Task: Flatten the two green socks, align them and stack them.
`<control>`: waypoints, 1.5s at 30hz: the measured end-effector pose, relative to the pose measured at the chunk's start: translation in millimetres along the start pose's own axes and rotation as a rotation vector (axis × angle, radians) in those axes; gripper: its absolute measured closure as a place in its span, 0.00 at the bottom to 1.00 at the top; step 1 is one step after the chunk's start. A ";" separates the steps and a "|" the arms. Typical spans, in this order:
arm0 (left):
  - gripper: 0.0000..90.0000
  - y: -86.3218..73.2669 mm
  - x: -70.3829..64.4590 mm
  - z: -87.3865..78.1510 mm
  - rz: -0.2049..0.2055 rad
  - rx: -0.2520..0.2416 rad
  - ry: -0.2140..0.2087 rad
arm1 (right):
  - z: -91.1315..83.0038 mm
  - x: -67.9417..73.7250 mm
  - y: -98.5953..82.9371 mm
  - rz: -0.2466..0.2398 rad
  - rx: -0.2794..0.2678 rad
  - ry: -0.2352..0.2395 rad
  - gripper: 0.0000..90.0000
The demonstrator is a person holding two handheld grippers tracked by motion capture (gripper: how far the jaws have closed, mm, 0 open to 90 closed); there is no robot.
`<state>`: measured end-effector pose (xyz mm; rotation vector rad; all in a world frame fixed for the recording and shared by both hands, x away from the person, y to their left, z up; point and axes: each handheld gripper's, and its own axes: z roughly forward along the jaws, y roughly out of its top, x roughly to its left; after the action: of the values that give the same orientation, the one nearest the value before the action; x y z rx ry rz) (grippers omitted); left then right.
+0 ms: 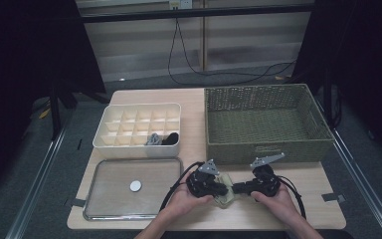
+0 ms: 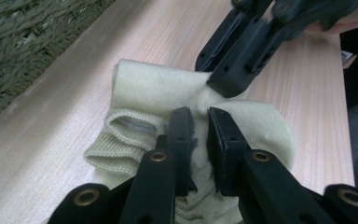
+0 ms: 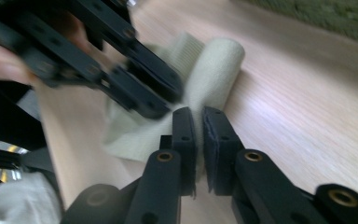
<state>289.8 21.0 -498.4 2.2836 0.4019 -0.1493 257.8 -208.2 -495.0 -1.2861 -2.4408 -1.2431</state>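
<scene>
Between my left gripper [image 2: 199, 123] jaws a fold of the pale green sock [image 2: 158, 91] is pinched, near the front edge of the desk [image 1: 323, 211], just before the woven basket [image 1: 266, 149]. My right gripper [image 3: 199, 122] has its jaws pressed nearly together on the other end of the same sock, I judge. The cloth is soft knit, ribbed at the cuff, half rolled into a tube. If both pull apart too hard, the thin fold may slip out and the roll may open again.
</scene>
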 end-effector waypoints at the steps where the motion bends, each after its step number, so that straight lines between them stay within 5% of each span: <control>1: 0.88 0.0 -0.2 0.1 0.000 -0.001 0.000 | -0.8 1.8 0.9 -0.014 -0.012 -0.001 0.95; 17: 0.86 0.5 -2.5 -0.4 -0.014 -0.027 -0.006 | -8.9 3.4 2.1 -0.009 -0.056 0.020 0.96; 33: 0.80 -5.4 -7.6 -27.4 -0.046 -0.070 -0.005 | -21.2 -6.3 2.2 -0.006 -0.082 -0.017 0.95; 45: 0.79 -12.6 -5.0 -26.9 -0.041 -0.010 0.000 | -31.6 -11.7 1.5 0.011 -0.118 -0.037 0.95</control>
<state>280.3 47.6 -487.8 2.2669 0.4484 -0.1670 258.3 -237.6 -478.4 -1.3616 -2.4141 -1.3915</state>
